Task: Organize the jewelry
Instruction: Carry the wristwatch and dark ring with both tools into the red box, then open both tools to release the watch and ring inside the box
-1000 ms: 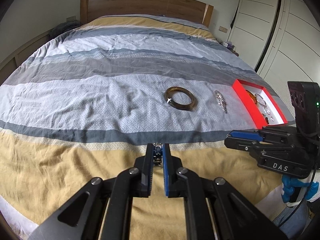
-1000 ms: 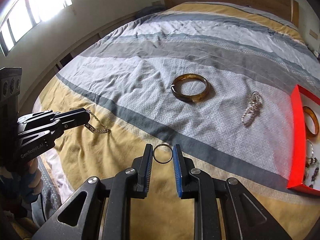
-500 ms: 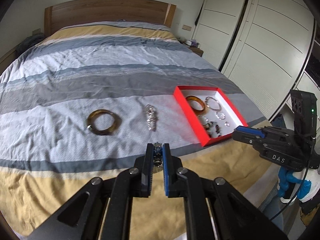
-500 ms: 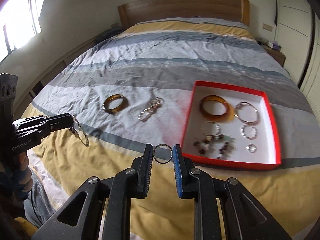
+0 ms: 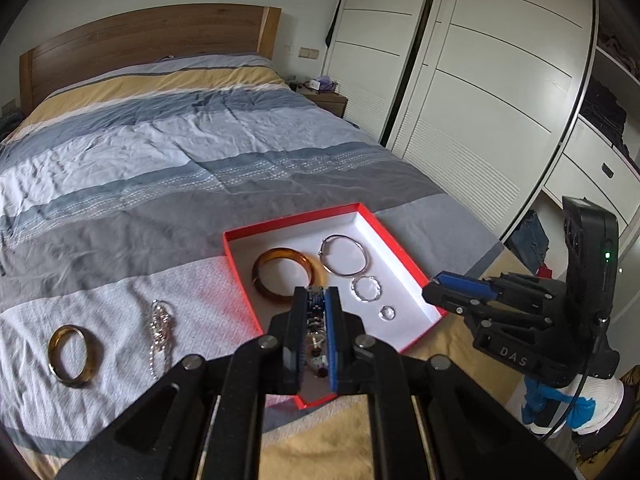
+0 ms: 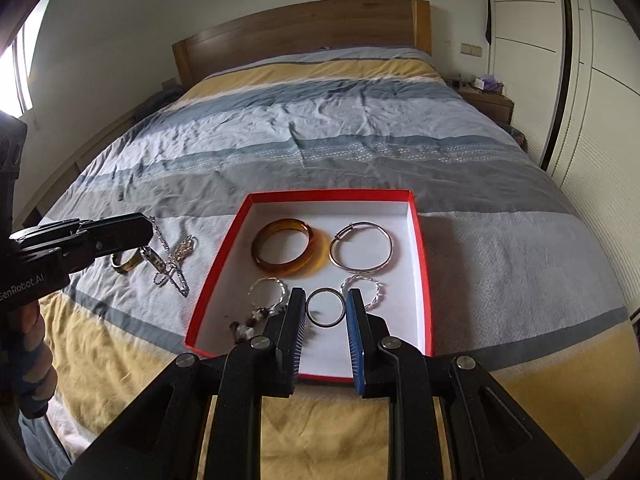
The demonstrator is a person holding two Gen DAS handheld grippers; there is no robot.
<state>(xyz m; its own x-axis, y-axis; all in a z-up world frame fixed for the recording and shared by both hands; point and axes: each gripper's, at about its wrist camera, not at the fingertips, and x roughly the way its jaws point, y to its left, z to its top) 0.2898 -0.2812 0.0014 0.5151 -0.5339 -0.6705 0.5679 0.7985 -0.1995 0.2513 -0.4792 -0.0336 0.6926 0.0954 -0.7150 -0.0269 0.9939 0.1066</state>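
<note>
A red box with a white floor lies on the striped bedcover. It holds an amber bangle, a silver bangle, twisted silver hoops and a beaded bracelet. My right gripper is shut on a thin dark ring, above the box's near part. My left gripper is shut on a chain bracelet, which dangles left of the box. A second amber bangle and a silver chain lie on the bed.
White wardrobe doors stand along the bed's right side. A nightstand sits at the far right and a wooden headboard at the back. The bed's near edge runs just below both grippers.
Both grippers have swung right along the bed, from its yellow near stripe to the red box. The ring and the chain bracelet stayed in their grips.
</note>
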